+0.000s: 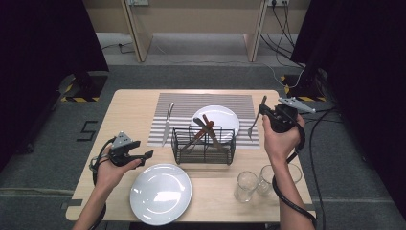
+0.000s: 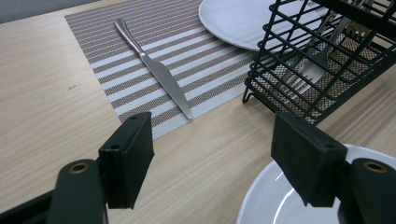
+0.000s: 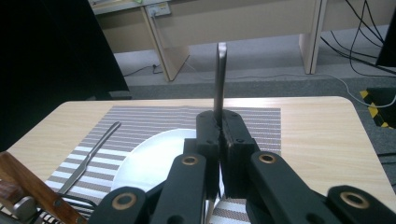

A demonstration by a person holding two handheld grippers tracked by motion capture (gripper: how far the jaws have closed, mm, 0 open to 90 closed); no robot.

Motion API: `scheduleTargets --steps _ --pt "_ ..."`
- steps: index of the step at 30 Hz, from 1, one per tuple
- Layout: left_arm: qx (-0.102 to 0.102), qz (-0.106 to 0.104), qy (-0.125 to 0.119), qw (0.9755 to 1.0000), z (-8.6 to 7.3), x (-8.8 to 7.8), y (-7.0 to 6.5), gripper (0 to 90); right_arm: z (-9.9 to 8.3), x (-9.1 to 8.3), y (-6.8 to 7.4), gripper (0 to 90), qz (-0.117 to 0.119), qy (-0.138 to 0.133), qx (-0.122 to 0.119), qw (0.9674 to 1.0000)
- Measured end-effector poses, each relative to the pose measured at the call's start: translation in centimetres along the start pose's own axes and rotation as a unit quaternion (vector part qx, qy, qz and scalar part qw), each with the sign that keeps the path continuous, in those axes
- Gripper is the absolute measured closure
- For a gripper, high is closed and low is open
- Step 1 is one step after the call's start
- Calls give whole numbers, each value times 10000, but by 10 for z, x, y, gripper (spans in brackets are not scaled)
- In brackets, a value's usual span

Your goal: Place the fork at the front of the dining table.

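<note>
Near plate (image 1: pixel 161 193) sits at the table's front edge, empty, with two clear glasses (image 1: pixel 246 186) to its right. Left gripper (image 1: pixel 142 156) hovers just left of that plate, jaws wide apart, nothing between them; in the left gripper view its right jaw overlaps the plate rim (image 2: pixel 261 200). Right gripper (image 1: pixel 265 114) is clamped on a fork (image 1: pixel 255 120), held over the right edge of the striped placemat (image 1: pixel 184 106), tines hanging down toward the mat, handle pointing up and away; in the right gripper view the handle (image 3: pixel 220 79) stands up between the shut jaws. Black wire caddy (image 1: pixel 204 146) sits mid-table holding wooden-handled utensils and a fork (image 2: pixel 312 65). Far plate (image 1: pixel 221 116) lies on the mat behind it. Table knife (image 1: pixel 167 123) lies on the mat's left side.
</note>
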State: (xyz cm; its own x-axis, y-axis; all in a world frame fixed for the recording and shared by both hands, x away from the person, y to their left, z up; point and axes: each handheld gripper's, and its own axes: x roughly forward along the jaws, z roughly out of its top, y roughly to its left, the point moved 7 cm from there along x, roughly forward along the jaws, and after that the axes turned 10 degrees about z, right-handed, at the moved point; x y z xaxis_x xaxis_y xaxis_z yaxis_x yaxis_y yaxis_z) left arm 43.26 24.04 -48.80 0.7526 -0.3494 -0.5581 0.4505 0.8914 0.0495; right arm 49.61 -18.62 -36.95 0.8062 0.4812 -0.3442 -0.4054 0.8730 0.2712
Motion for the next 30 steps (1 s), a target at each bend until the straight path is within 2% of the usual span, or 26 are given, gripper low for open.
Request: scheduleTargets --steps 30 --pt "-9 -2 13 10000 -1 0 1 292 -4 10 -10 873 -141 148 10 9998"
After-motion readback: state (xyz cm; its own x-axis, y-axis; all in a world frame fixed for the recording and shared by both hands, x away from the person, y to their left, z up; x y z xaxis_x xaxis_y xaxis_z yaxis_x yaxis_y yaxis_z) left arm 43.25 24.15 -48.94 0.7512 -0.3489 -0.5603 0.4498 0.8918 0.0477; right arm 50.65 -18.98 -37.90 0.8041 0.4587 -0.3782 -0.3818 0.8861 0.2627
